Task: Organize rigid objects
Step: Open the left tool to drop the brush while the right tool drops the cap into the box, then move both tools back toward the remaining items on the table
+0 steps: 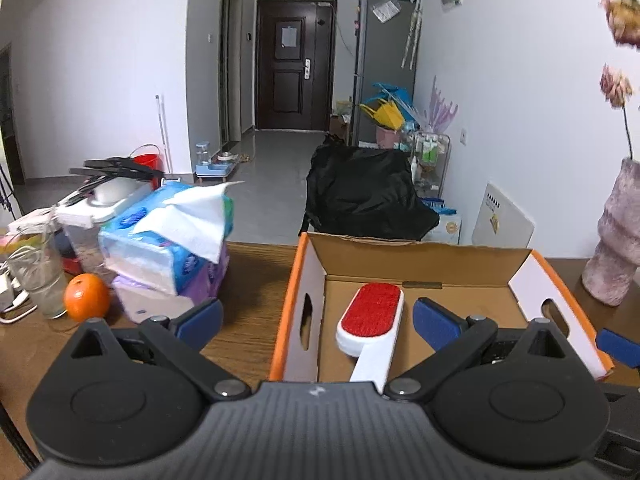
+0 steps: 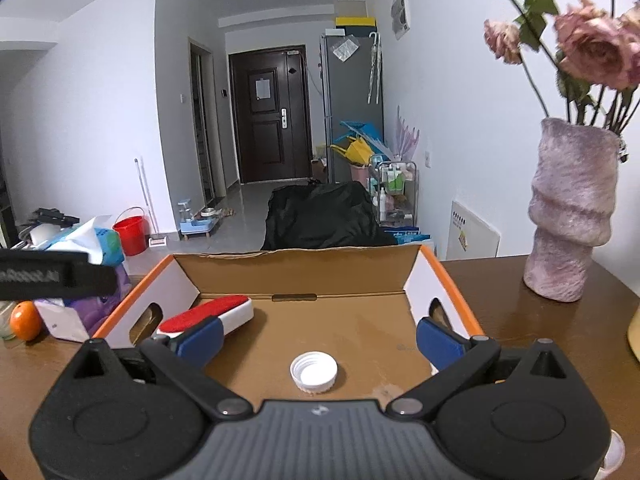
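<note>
An open cardboard box [image 1: 308, 276] with orange rims stands on the wooden table; it also shows in the right wrist view [image 2: 424, 280]. A white lint brush with a red pad [image 1: 372, 320] lies inside at the left; it also shows in the right wrist view [image 2: 212, 312]. A white bottle cap [image 2: 314, 372] lies on the box floor near the front. My left gripper [image 1: 318, 322] is open and empty above the box's left wall. My right gripper [image 2: 318, 338] is open and empty above the box, over the cap.
Tissue packs [image 1: 172, 236], an orange [image 1: 86, 296] and a glass [image 1: 38, 276] sit left of the box. A pink fuzzy vase with flowers [image 2: 568, 208] stands right of it. A black-draped chair [image 1: 368, 196] is behind the table.
</note>
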A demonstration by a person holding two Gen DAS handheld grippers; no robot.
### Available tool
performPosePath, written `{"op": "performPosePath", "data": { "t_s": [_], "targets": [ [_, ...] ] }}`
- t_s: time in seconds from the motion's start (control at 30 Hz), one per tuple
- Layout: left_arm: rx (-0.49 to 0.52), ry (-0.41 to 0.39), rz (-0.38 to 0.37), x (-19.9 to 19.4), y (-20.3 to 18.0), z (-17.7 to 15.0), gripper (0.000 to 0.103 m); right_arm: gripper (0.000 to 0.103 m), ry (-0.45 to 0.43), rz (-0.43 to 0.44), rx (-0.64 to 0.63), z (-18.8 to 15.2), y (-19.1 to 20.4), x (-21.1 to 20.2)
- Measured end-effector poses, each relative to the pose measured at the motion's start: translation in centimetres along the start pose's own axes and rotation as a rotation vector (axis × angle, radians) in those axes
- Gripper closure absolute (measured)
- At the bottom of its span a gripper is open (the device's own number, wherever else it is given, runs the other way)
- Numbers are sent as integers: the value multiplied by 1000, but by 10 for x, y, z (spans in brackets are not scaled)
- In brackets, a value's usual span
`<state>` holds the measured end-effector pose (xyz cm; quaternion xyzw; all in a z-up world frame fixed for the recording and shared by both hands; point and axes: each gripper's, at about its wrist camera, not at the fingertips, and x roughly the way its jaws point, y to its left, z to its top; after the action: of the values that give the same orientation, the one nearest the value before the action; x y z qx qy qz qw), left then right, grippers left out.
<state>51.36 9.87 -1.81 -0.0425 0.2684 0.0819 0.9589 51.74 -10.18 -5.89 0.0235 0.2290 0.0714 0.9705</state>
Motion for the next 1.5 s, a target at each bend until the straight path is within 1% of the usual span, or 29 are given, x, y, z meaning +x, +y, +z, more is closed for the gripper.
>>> {"op": "performPosePath", "data": {
  "t_s": [0.13, 0.23, 0.3, 0.37, 0.53, 0.63, 0.73, 0.77, 1.13, 1.33, 1.43, 1.5],
  "targets": [
    [-25, -15, -29, -25, 11, -6, 0, 0, -6, 18, 2, -4, -2, -21],
    [-16, -35, -23, -42, 14, -10, 0, 0, -25, 19, -15, -9, 2, -40],
    [-21, -48, -35, -52, 16, -12, 0, 0, -34, 27, -19, -12, 1, -51],
    [-27, -43, -35, -60, 18, -16, 0, 0, -35, 34, -14, -14, 0, -60],
    [-11, -66, -39, -84, 19, -27, 0, 0, -48, 35, -27, -23, -1, -85],
    [-18, -48, -49, -96, 22, -35, 0, 0, -41, 40, -39, -28, 0, -96],
    [-8, -56, -33, -109, 24, -42, 0, 0, -51, 36, -53, -33, 0, -108],
    [-10, -59, -38, -114, 26, -45, 0, 0, -51, 43, -53, -34, 0, -113],
    [-9, -61, -9, -156, 43, -72, 0, 0, -42, 56, -92, -58, 1, -153],
    [-4, -53, -7, -182, 53, -87, 0, 0, -57, 50, -71, -69, -4, -185],
    [7, -58, 7, -196, 56, -98, 0, 0, -62, 48, -79, -80, -6, -201],
    [11, -49, 7, -204, 60, -107, 0, 0, -47, 57, -92, -88, -7, -208]
  ]
}}
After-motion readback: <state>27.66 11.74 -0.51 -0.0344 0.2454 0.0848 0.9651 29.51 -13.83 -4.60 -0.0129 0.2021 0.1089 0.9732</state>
